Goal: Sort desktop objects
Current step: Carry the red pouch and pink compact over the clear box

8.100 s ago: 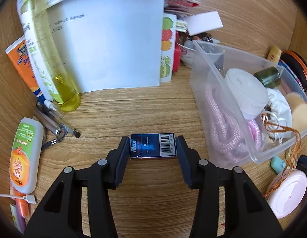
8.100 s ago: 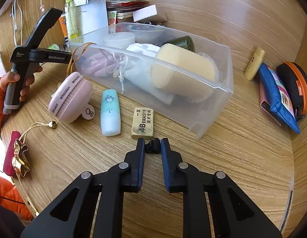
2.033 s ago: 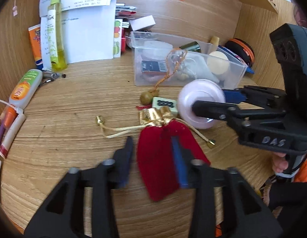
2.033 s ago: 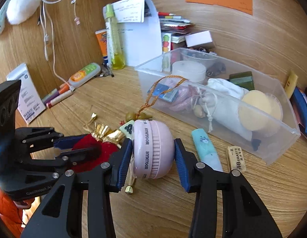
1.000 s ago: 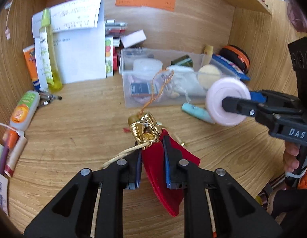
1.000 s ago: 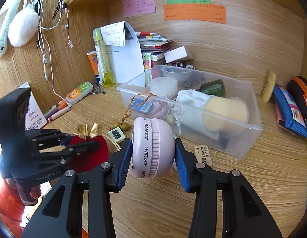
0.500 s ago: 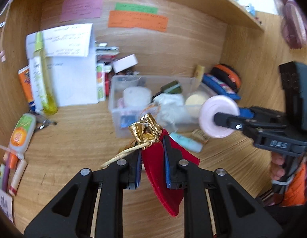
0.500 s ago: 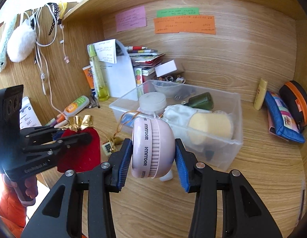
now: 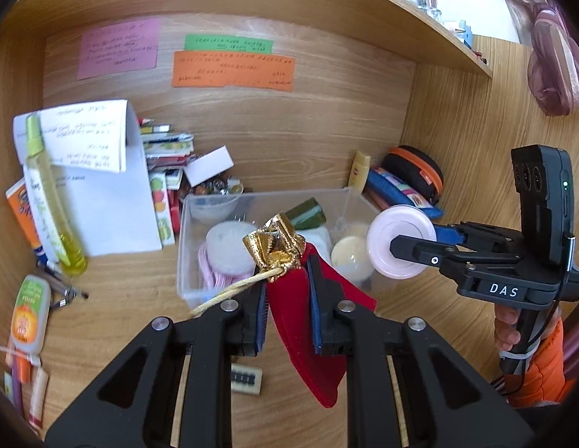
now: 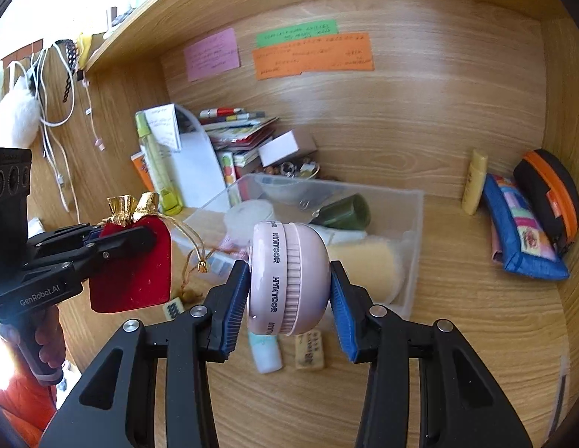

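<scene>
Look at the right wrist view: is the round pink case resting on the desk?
No, the round pink case is clamped in the right gripper, above the desk.

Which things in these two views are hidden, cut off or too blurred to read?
- Sticky notes: handwriting too small, both views.
- Clear bin: contents partly hidden by the pink case in right view, by the red pouch in left.
- Eraser: print blurred.
- Pens: cut by the left-view edge.

Clear bin [image 10: 412, 201] packed nearly full; bare desk [image 10: 457, 317] to its right up to blue pouch [image 10: 521, 239]; eraser [image 10: 309, 349], tube [image 10: 266, 352] block its front.
</scene>
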A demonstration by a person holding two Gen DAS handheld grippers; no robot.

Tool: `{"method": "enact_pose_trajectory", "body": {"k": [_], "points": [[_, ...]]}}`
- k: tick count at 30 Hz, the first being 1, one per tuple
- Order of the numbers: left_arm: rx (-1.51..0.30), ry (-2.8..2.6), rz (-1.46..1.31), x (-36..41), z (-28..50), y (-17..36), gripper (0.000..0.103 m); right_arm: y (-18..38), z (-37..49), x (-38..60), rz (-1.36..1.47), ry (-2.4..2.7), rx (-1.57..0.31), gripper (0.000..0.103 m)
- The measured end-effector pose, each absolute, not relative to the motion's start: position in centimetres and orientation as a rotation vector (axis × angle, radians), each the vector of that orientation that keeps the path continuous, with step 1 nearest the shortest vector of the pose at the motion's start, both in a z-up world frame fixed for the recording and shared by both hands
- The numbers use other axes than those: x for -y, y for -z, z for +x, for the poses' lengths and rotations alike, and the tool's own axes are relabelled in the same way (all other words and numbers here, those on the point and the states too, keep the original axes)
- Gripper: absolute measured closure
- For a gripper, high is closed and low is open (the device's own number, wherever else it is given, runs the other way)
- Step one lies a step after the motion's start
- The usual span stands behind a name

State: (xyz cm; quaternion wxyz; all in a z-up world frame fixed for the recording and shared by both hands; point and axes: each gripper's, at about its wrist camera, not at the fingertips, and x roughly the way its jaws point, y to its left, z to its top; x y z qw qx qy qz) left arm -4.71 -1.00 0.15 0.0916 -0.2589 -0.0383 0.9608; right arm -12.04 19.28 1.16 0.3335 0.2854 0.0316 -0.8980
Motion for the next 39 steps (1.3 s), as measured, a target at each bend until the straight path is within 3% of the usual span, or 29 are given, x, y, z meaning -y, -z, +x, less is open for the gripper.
{"method": "enact_pose_trajectory", "body": {"k": [16,39], "points": [[0.061,-2.883,-0.742,2.2,-10.0,-2.7,0.085,-3.6,-15.6,-19.7,0.731,2.391,-0.085,0.064],[0.117,-2.785,-0.933,2.7,-17.8,0.7,0.085,-1.4,-21.3,-14.8,0.844,2.307,-0.165,0.064]]}}
